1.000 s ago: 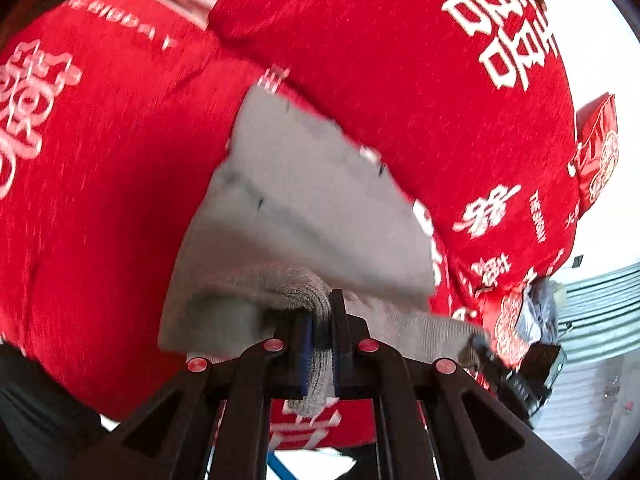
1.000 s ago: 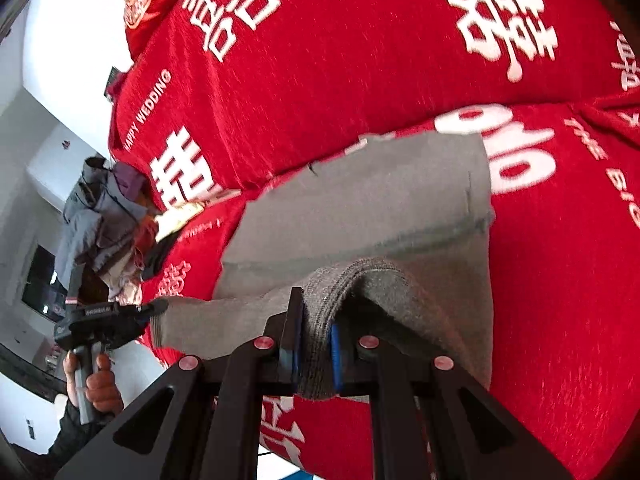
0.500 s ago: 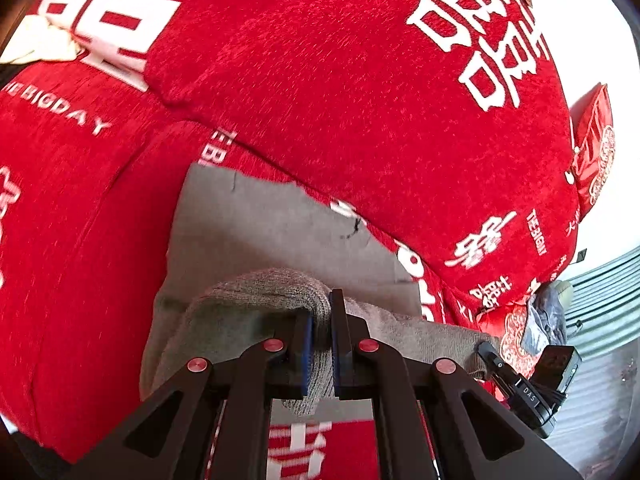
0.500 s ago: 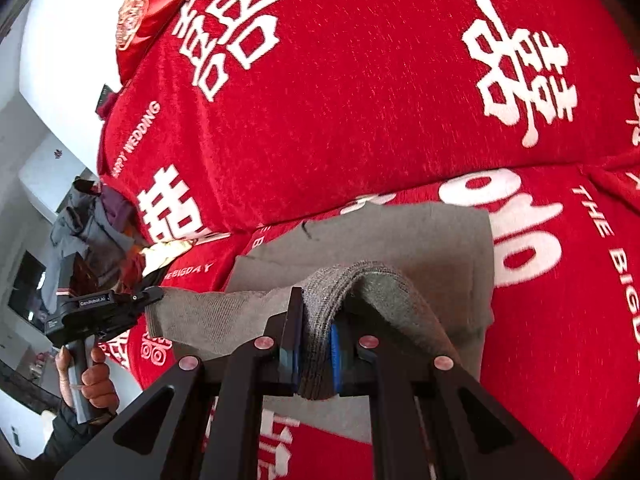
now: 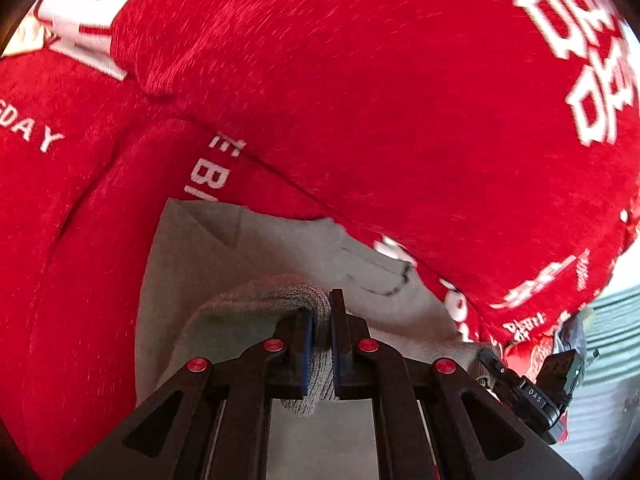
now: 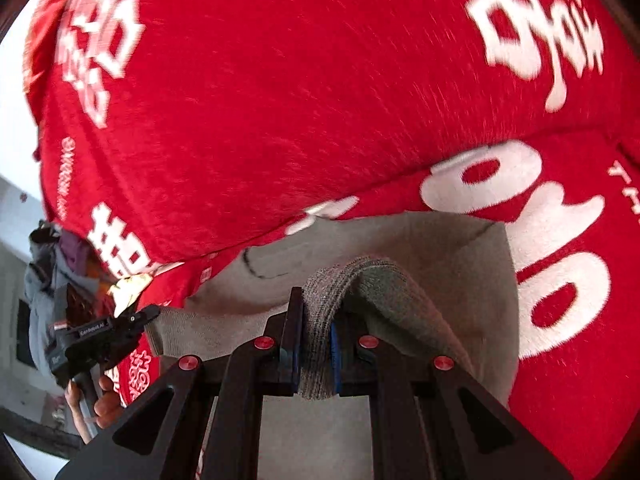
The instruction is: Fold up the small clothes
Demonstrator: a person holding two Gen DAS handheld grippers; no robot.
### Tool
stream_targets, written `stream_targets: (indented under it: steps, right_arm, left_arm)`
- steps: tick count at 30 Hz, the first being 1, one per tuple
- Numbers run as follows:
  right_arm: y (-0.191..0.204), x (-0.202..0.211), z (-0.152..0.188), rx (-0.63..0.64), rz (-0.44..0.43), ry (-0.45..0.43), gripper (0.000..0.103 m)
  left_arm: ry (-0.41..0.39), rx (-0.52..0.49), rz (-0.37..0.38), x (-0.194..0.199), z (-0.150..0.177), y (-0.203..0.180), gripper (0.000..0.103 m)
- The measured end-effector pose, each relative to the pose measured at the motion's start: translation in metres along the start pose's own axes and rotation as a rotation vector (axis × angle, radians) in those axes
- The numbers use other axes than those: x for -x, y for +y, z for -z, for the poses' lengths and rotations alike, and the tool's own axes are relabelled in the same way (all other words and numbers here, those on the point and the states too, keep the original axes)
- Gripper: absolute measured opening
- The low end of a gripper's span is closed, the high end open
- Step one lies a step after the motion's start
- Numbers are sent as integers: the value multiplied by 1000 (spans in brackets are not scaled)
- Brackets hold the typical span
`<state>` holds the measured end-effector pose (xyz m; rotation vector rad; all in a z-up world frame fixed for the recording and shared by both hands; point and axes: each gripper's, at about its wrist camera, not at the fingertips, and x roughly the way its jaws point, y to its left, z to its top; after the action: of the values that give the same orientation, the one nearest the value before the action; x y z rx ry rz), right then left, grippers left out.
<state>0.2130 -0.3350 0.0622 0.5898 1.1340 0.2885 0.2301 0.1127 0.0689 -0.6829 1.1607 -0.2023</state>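
A small grey garment (image 5: 208, 256) lies on a red sofa seat, its far part flat against the foot of the backrest. My left gripper (image 5: 319, 320) is shut on a ribbed grey edge of it, held over the flat part. My right gripper (image 6: 316, 312) is shut on the same ribbed edge further right; the garment (image 6: 448, 248) spreads flat beyond it. The stretch of edge between the two grippers hangs taut. The right gripper also shows at the lower right of the left wrist view (image 5: 532, 396), and the left gripper at the lower left of the right wrist view (image 6: 104, 332).
The red sofa backrest cushion (image 5: 360, 100) with white lettering rises right behind the garment and fills both views (image 6: 280, 100). A heap of clothes (image 6: 52, 264) sits past the sofa's left end. A grey ribbed wall (image 5: 612, 332) shows at the far right.
Both grippers have carried the held ribbed edge forward and down toward the backrest. The flat part of the garment now looks shorter and the backrest is much closer.
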Motion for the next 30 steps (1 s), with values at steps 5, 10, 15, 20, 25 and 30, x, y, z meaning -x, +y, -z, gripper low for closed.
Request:
stream_targets:
  steps: [5,10,15,20,25,30]
  right_arm:
    - [-28,-32,-8,-102,13,25,12]
    - [-43,-49,-12,-165,-4,44,16]
    - [-53,-39,-17,-254,-54,37,31]
    - [-45,7,-15,-228,-49,-123,81]
    - [-23,16,-7,-101,25,-86,81]
    - [21,-4,5,213,216,-15,81]
  left_arm:
    - [9,62,-15,-31,-13,22,8]
    - [32,118,-6,-41,-16,29,9]
    - [64,146,67,-27,-22,33,9]
    - [73,223,173,-14,-22,42,48]
    - [-30,209,132,16,-18,38,103]
    - [-24,-79,-48,11,5,-7,103]
